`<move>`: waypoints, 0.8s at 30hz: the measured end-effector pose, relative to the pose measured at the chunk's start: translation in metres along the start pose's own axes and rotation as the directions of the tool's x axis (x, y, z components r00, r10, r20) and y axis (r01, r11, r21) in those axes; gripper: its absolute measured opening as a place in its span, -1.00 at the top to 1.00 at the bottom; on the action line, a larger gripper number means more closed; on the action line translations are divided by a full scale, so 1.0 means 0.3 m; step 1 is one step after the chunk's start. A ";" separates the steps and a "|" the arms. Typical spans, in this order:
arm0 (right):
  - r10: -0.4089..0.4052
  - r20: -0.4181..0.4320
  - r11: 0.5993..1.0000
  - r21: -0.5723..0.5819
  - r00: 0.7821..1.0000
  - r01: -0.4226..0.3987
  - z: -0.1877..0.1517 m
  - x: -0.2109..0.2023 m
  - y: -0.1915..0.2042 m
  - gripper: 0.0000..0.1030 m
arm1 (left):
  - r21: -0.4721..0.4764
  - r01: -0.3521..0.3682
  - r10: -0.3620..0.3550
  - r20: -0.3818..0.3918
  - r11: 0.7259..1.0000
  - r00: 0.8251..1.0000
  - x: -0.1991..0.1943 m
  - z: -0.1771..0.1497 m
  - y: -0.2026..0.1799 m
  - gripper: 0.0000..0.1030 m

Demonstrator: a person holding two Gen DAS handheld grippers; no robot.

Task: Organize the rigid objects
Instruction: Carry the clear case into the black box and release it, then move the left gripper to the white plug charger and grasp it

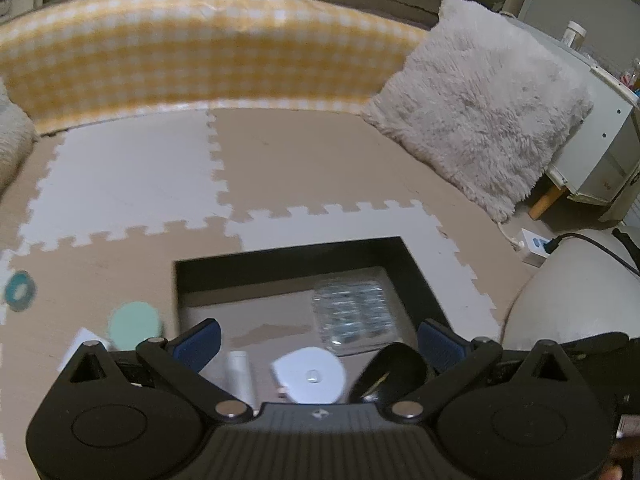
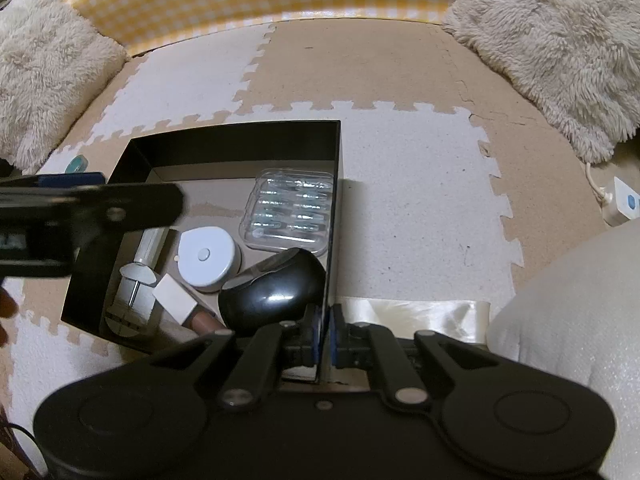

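A black open box (image 2: pixel 236 140) sits on the foam floor mat. Inside lie a clear blister pack (image 2: pixel 290 208), a white round tape measure (image 2: pixel 206 254), a black computer mouse (image 2: pixel 276 292), a white block (image 2: pixel 174 298) and a clear syringe-like item (image 2: pixel 138 268). My right gripper (image 2: pixel 324 320) is shut on the box's right wall near its front corner. My left gripper (image 1: pixel 318 338) is open and empty, hovering over the box; below it I see the tape measure (image 1: pixel 308 376), the mouse (image 1: pixel 390 372) and the blister pack (image 1: pixel 352 314).
Left of the box on the mat lie a mint round lid (image 1: pixel 134 324), a teal ring (image 1: pixel 18 290) and a white card (image 1: pixel 82 346). Furry cushions (image 2: pixel 560 40) and a yellow checked bolster (image 1: pixel 192 52) line the back. A power strip (image 2: pixel 622 204) lies at right.
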State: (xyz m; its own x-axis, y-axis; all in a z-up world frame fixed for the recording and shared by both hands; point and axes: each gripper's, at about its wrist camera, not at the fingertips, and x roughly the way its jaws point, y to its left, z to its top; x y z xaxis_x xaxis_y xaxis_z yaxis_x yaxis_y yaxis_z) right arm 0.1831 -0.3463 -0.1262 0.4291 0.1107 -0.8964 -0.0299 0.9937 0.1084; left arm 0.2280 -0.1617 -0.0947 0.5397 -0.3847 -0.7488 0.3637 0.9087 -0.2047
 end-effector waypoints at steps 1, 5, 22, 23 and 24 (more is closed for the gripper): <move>-0.002 -0.001 1.000 -0.002 1.000 0.002 0.000 0.001 0.000 0.89 | 0.003 -0.005 0.005 0.008 1.000 1.000 -0.011 -0.003 0.012 -1.00; -0.008 -0.004 1.000 -0.007 1.000 0.008 0.001 0.003 0.005 0.89 | 0.010 -0.027 0.026 0.034 1.000 0.999 -0.046 -0.015 0.063 -1.00; -0.009 -0.005 1.000 -0.009 1.000 0.009 0.002 0.002 0.011 0.90 | -0.080 -0.174 0.179 0.055 0.982 0.982 -0.092 -0.058 0.419 -1.00; -0.010 -0.006 1.000 -0.010 1.000 0.010 0.002 0.002 0.012 0.90 | -0.081 -0.180 0.184 0.043 0.980 0.982 -0.083 -0.063 0.435 -1.00; -0.011 -0.007 1.000 -0.011 1.000 0.011 0.003 0.002 0.014 0.90 | -0.080 -0.187 0.190 0.030 0.979 0.981 -0.077 -0.073 0.459 -1.00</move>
State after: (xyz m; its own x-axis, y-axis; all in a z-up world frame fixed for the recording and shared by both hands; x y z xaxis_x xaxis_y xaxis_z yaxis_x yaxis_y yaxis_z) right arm 0.1839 -0.3421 -0.1258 0.4231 0.0999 -0.9005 -0.0352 0.9950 0.0938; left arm 0.2491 -0.0242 -0.1192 0.6214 -0.2094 -0.7549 0.1939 0.9747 -0.1108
